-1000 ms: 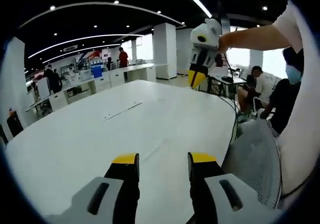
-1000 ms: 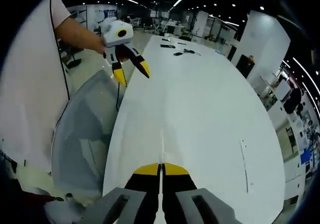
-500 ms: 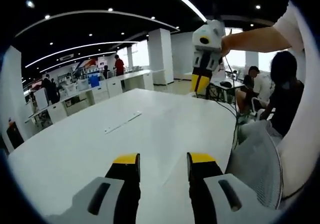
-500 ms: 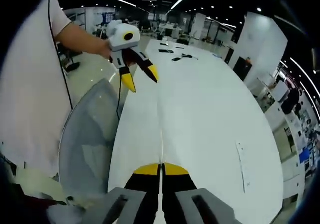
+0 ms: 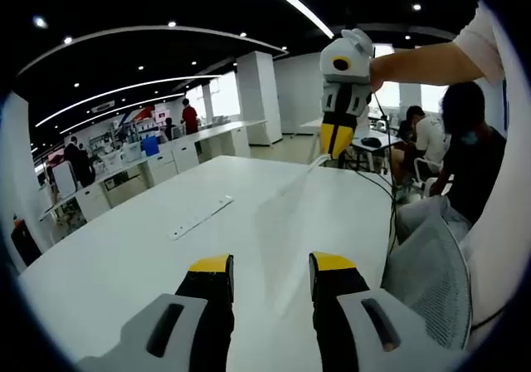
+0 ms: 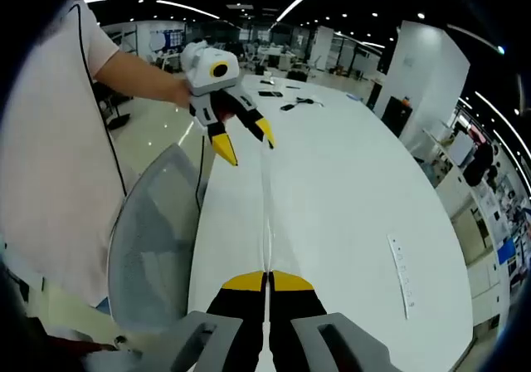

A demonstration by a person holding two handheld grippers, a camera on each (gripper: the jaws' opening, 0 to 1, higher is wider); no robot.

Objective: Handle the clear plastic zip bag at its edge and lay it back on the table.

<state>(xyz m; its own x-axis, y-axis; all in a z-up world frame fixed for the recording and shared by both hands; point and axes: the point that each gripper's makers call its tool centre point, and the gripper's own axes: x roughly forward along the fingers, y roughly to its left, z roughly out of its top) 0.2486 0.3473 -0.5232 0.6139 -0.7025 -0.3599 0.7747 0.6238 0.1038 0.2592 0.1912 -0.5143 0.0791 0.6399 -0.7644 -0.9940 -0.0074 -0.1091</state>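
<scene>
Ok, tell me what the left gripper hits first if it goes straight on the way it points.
Probably the clear plastic zip bag, which hangs from the shut right gripper ahead of the open left gripper. Depth is unclear; the white table lies beyond.

Left claw [image 5: 270, 264] parted, right claw [image 6: 267, 276] seemingly clamped.

Table [image 5: 124, 247]: smooth white top, matt to faintly satin. Zip bag [image 5: 286, 222]: thin clear plastic film, glossy, nearly invisible. Left gripper [image 5: 270, 268] and right gripper [image 6: 267, 282]: matt black jaws, yellow tips, pale grey plastic housings. Chair [image 6: 153, 239]: grey mesh fabric back.
</scene>
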